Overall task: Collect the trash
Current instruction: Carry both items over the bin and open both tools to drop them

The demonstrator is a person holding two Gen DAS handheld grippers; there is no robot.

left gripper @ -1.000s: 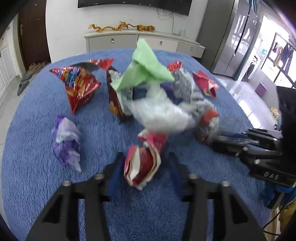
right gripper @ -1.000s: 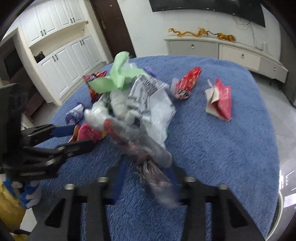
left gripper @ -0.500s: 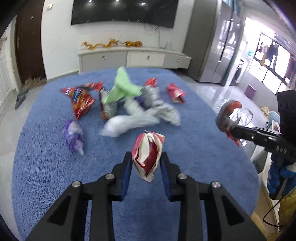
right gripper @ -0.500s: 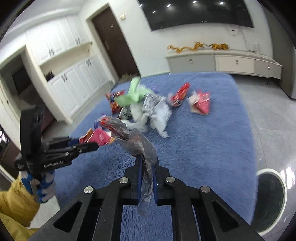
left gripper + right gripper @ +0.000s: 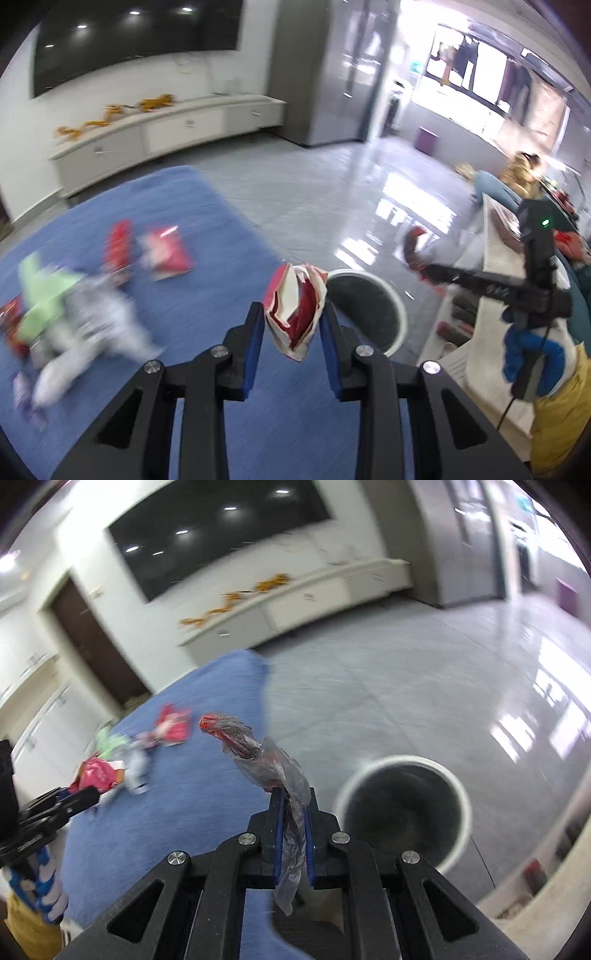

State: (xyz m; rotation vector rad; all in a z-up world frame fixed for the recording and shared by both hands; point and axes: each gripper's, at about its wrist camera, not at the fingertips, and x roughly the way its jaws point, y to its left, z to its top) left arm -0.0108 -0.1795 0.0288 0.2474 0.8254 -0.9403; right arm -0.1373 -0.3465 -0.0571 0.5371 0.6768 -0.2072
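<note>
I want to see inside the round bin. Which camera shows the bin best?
The right wrist view shows the bin best: its whole white rim and dark inside are in sight, though blurred. In the left wrist view the bin is partly hidden behind the red and white wrapper and the left hand-held gripper.

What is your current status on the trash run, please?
Left gripper shut on crumpled red-and-white wrapper. Right gripper shut on clear plastic film wrapper. White-rimmed round bin ahead, path clear. More litter on blue carpet.
</note>
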